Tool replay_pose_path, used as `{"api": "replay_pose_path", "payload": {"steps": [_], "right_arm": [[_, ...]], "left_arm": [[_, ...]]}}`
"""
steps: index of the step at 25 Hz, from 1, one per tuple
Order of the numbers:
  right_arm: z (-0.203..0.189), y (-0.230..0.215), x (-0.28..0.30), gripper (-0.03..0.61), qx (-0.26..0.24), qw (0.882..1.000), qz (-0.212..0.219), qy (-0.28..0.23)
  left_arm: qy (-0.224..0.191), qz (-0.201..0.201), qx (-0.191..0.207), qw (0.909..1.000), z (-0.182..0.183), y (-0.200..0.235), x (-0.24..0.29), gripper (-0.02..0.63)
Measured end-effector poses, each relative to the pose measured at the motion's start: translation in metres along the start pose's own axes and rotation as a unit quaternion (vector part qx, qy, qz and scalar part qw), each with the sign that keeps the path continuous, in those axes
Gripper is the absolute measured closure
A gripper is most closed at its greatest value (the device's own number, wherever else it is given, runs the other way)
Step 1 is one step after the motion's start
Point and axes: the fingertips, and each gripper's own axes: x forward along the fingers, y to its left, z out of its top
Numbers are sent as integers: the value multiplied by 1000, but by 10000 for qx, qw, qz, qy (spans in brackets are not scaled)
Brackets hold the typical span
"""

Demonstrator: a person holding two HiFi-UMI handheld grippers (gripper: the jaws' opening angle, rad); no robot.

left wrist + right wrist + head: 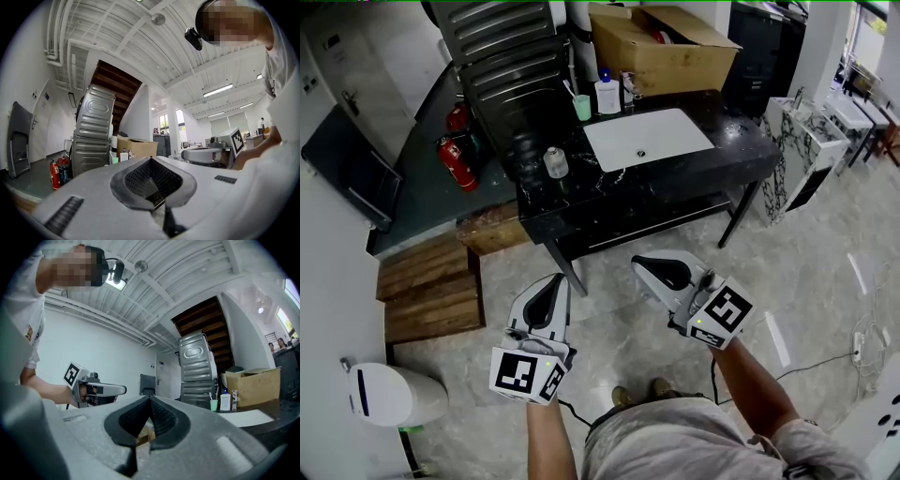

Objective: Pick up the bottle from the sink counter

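Note:
A white pump bottle with a blue top stands at the back of the black sink counter, beside a green cup holding a toothbrush. A small clear bottle stands on the counter's left part. Both grippers hover over the floor well in front of the counter. My left gripper is shut and empty, as is my right gripper. The pump bottle shows small and far off in the left gripper view and in the right gripper view.
A white basin is set in the counter. A cardboard box and a grey ribbed metal appliance stand behind it. Fire extinguishers, wooden pallets and a white bin are at the left.

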Motion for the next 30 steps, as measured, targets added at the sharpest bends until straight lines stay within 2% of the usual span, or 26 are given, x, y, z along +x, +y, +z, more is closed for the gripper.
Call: {"api": "replay_pose_path", "payload": {"steps": [18, 25, 30], "right_arm": [[-11, 8, 56, 578, -212, 9992, -290, 194], [-21, -23, 83, 578, -188, 9993, -274, 142], [-30, -59, 108, 578, -171, 9996, -177, 118]], "left_arm": [[-110, -325, 10, 9994, -3, 66, -2, 612], [-51, -258, 62, 9996, -11, 94, 23, 612], [21, -168, 112, 9998, -19, 117, 60, 612]]}}
